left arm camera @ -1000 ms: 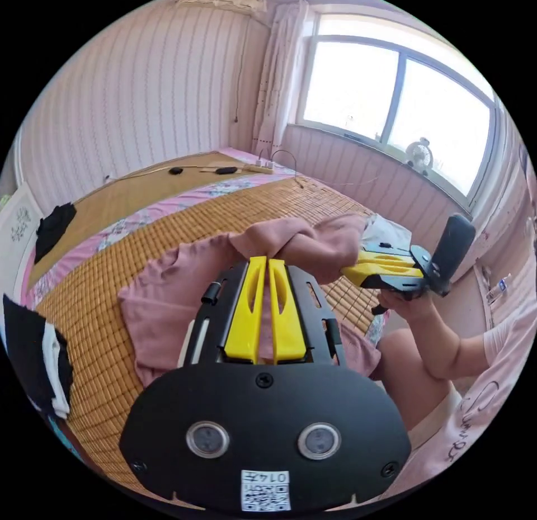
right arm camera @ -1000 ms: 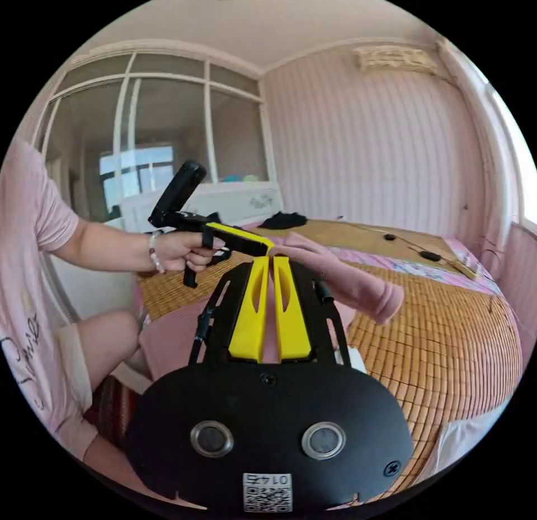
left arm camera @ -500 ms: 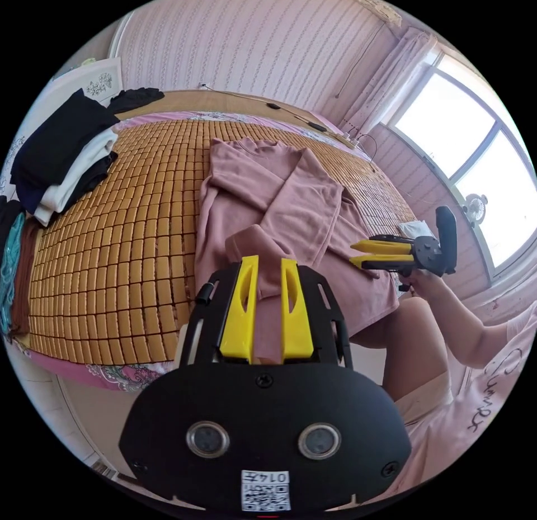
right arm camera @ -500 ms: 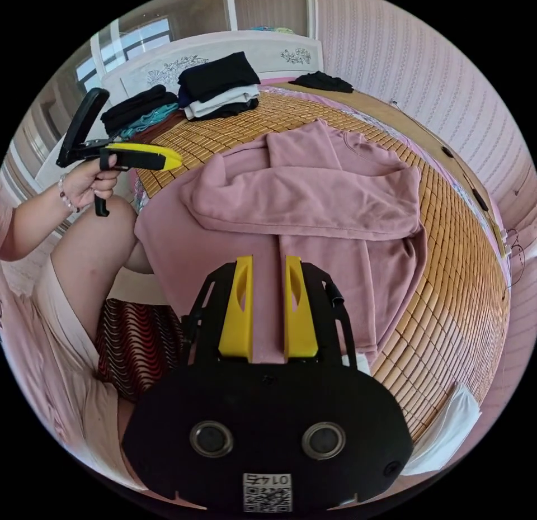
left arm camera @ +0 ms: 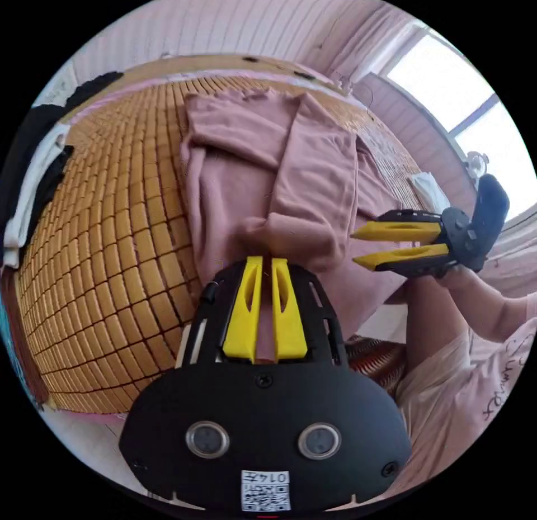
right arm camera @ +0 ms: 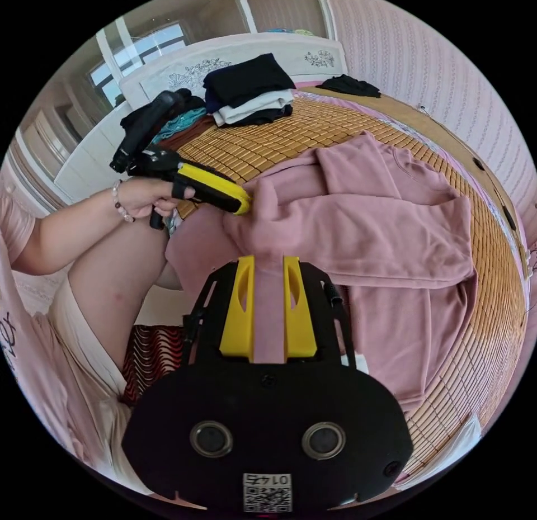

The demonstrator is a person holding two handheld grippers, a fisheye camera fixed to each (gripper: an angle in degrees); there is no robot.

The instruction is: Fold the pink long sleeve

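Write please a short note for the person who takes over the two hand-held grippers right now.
Left hand-held gripper: shut on a raised bunch of the pink long sleeve near its lower edge.
Right hand-held gripper: open, above the hem, holding nothing.
The shirt lies on the bamboo mat; both sleeves are folded across the chest.
Other folded clothes are stacked near the headboard.
Left to do: probably grip the hem with the right too, fold the body up, smooth it.

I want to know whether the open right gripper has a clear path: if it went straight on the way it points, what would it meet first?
Most likely the pink long sleeve: the right gripper, jaws apart, points at the folded-over sleeve just ahead, though depth is unclear.
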